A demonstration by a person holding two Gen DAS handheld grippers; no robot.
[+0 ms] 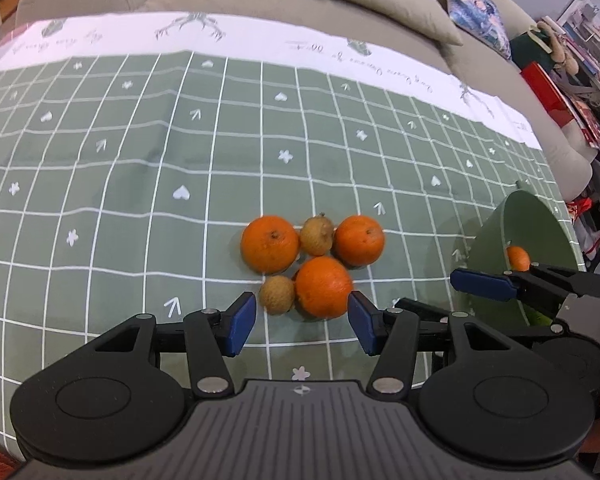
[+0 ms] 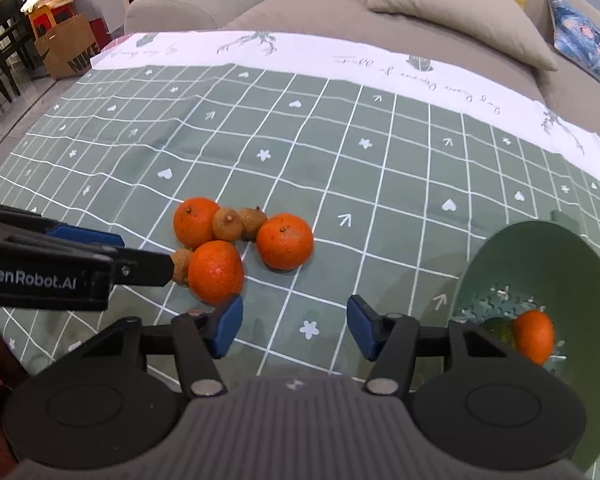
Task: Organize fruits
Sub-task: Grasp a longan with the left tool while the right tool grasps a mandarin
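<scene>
Three oranges clustered with lychees (one orange in bowl).

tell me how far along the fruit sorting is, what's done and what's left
Done: one orange already lies in the green bowl.

In hand: nothing is held. The left gripper is open, its fingers flanking the nearest orange in the pile; the right gripper is open over bare cloth.

Left: three oranges and three small brown fruits on the tablecloth.
</scene>
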